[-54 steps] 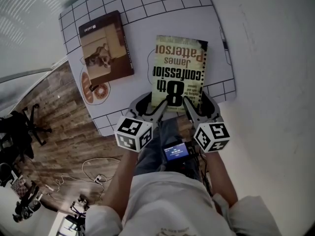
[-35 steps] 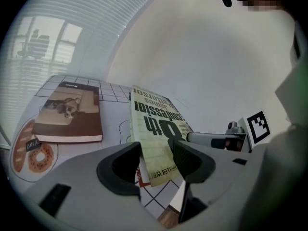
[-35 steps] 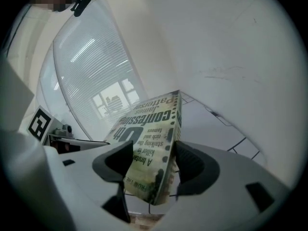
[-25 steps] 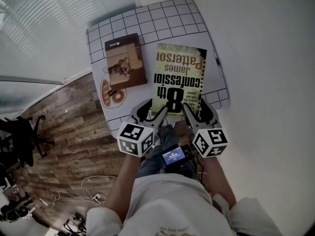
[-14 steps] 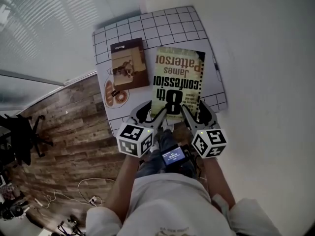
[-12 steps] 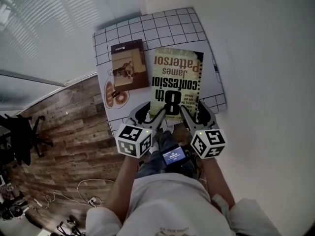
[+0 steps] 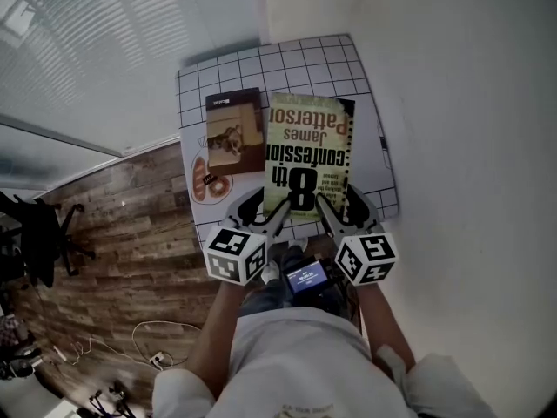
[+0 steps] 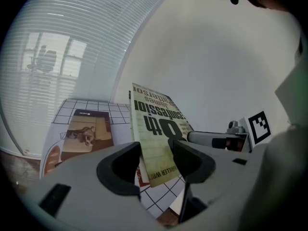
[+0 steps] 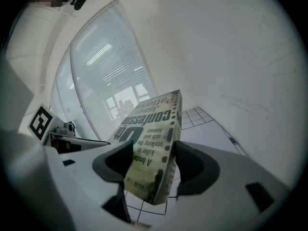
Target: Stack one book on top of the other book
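Thriller [image 7: 306,159] aloft — left gripper [image 7: 265,205] and right gripper [image 7: 341,205] both clamp its near edge. Brown book [image 7: 233,133] lies ahead-left of them on the table — stacking not yet done.

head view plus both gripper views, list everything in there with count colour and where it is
large book: 1, yellow-green with black print, held tilted above the table
small book: 1, brown with a dog photo, flat on the table's left part
table: 1, white with a black grid, against the wall
round print: count unclear, orange-brown, on the table nearer than the small book
blinds: 1 set, white, upper left
floor: brown wood planks, left of the table
office chair: 1, black, far left
screen device: 1, black with blue display, at the person's waist
left gripper: 1, grey, shut on the large book
right gripper: 1, grey, shut on the large book
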`<state>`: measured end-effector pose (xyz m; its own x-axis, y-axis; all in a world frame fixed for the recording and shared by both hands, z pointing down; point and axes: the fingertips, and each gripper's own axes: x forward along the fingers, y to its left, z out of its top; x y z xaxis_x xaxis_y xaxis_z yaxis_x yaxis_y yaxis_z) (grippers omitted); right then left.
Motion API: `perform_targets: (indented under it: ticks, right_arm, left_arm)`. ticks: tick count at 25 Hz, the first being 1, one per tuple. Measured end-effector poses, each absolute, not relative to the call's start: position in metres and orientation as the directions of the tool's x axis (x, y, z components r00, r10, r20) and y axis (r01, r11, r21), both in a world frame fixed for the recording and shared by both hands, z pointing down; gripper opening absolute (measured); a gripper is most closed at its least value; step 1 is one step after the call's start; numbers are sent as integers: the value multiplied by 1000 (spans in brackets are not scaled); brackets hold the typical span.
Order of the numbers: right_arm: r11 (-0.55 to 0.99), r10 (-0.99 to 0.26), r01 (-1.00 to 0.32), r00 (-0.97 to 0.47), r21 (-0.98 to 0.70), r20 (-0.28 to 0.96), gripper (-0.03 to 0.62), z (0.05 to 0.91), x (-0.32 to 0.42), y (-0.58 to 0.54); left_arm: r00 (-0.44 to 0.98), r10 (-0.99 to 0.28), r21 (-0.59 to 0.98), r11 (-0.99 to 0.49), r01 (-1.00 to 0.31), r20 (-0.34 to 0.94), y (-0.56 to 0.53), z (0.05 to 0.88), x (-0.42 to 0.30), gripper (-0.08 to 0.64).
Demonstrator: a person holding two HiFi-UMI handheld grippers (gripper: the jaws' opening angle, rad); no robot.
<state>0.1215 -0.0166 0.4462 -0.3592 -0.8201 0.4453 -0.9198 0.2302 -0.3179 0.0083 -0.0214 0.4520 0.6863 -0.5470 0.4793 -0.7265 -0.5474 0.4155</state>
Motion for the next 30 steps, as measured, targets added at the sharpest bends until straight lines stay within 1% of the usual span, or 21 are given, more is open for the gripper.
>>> perform_targets:
  ticks: [14,23,30]
  right_arm:
    - [312,-785,-886,-444,-344,432,281,446,129,-44]
    - [331,-773,-877,-464,-349,432,281,443,120,-53]
    - [324,-773,-885,-451,-334,445,282,443,108,-68]
  left_arm:
    - [619,-607,398,-474,-786,499,-38,449,15,225]
    - [604,-620,402,-451,-797,501,-45,445,6,225]
    - [622,-608,419,-461,-782,494,-61,448,-6,225]
